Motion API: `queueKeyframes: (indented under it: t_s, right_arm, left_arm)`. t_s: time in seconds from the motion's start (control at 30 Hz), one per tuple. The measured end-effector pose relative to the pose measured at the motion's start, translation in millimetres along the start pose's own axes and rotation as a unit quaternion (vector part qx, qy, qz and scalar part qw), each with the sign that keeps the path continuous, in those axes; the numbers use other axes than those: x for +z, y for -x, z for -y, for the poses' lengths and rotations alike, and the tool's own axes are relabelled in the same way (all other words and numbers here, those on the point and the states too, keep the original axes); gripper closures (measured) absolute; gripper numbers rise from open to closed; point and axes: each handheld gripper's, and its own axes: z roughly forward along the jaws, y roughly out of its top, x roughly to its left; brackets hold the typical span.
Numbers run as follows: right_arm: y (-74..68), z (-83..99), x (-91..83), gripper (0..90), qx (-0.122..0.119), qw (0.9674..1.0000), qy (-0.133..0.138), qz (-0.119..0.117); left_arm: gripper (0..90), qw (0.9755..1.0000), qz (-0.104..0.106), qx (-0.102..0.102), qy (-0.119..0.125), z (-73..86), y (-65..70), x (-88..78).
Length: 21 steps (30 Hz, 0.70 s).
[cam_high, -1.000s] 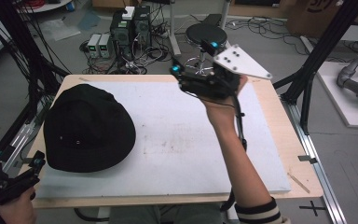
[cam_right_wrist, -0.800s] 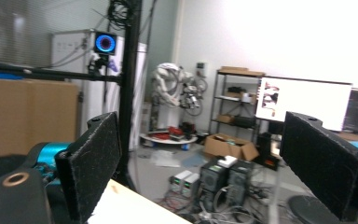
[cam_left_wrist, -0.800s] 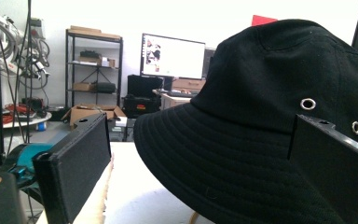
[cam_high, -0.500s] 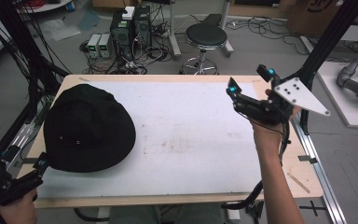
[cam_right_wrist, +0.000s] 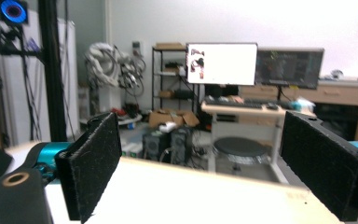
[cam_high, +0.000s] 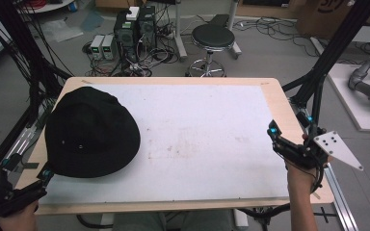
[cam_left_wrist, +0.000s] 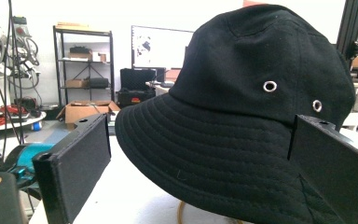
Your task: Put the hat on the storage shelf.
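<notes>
A: Fingers (cam_left_wrist: 72, 168) of left gripper (cam_high: 41, 174) spread wide, nothing held; hat (cam_high: 91, 132) brim between them, unpinched.
B: Right gripper (cam_high: 275, 137)?
A: Jaws apart, empty, at table (cam_high: 197, 120) right edge, well clear of hat. Hat sits crown up, left side.
B: Step?
A: Likely approach to grasp. Next: left closes on brim, right crosses over.

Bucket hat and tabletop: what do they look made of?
Bucket hat: black woven fabric, likely cotton, matte; rows of stitching circle the brim and metal eyelets sit in the crown. Tabletop: pale wood-look board, probably plywood, its middle covered by a white matte sheet with faint scuff marks.
</notes>
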Motion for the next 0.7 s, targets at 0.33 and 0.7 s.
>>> queueKeyframes:
  t_s: [0.33, 0.7]
  right_arm:
    - [22.9, 42.9, -20.0, 12.5, 0.035, 0.9991, 0.001, 0.023]
    - [21.2, 73.1, -14.3, 12.5, 0.027, 0.9986, -0.04, 0.023]
  left_arm:
    - [6.2, 0.9999, -0.004, 0.011, -0.005, 2.7, 0.9, 5.6]
    - [6.2, 0.9998, 0.002, 0.014, -0.015, 5.6, 0.8, 7.6]
